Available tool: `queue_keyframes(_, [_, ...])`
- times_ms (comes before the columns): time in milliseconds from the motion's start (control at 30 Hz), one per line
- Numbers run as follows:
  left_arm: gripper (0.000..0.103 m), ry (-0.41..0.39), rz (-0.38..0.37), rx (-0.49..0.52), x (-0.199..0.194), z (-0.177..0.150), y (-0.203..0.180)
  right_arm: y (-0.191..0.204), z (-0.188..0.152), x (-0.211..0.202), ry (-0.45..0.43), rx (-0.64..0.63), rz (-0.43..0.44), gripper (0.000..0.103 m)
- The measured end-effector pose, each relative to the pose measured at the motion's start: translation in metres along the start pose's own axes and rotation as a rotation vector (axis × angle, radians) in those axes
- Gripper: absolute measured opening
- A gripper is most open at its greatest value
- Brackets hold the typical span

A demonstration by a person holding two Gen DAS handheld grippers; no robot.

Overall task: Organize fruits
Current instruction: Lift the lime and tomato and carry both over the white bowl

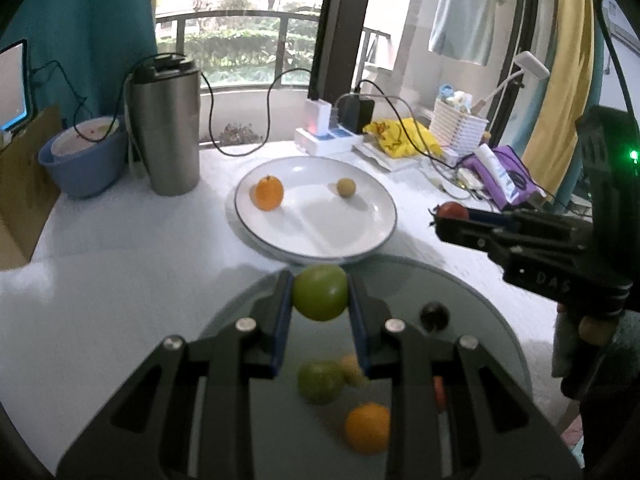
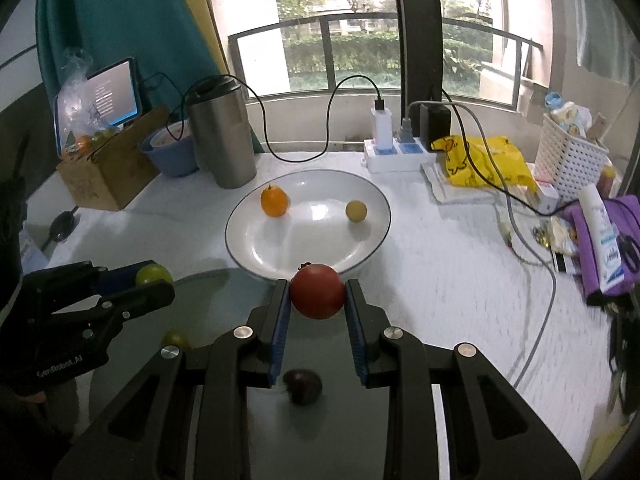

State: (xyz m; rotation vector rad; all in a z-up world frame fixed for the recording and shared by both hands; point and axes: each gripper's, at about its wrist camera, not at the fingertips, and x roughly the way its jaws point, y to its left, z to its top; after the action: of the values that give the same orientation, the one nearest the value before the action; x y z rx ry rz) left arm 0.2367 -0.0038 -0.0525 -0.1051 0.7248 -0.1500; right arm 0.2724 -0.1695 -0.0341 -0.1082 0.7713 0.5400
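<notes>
My left gripper (image 1: 319, 300) is shut on a green fruit (image 1: 320, 291), held above the far edge of a grey round tray (image 1: 472, 292). My right gripper (image 2: 317, 300) is shut on a red tomato (image 2: 317, 295), just before the white plate (image 2: 260, 248). On the plate lie an orange (image 2: 274, 201) and a small yellowish fruit (image 2: 356, 211). The tray still holds another green fruit (image 1: 320, 382), an orange (image 1: 367, 428) and a dark round fruit (image 1: 435, 315). Each gripper shows in the other's view: the right gripper (image 1: 448, 220) at the right, the left gripper (image 2: 156, 280) at the left.
A steel tumbler (image 1: 166, 128) and a blue bowl (image 1: 86, 160) stand behind the plate at the left. A power strip (image 2: 396, 156) with cables, a yellow bag (image 2: 484, 160), a white basket (image 2: 568, 160) and a purple pouch (image 2: 604, 240) crowd the right. A cardboard box (image 2: 108, 172) sits far left.
</notes>
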Motion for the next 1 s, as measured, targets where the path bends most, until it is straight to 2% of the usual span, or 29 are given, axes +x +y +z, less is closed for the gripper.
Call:
queue_keyframes(367, [0.028,-0.018,-0.009,0.017,0.028,0.028,0.009,-0.008,0.021,0.028,0.015,-0.022,0.010,0.029])
queue_keyframes(1000, [0.028,0.039,0.015,-0.012,0.094,0.049,0.036,-0.017,0.043,0.102,0.094,-0.038,0.028,0.029])
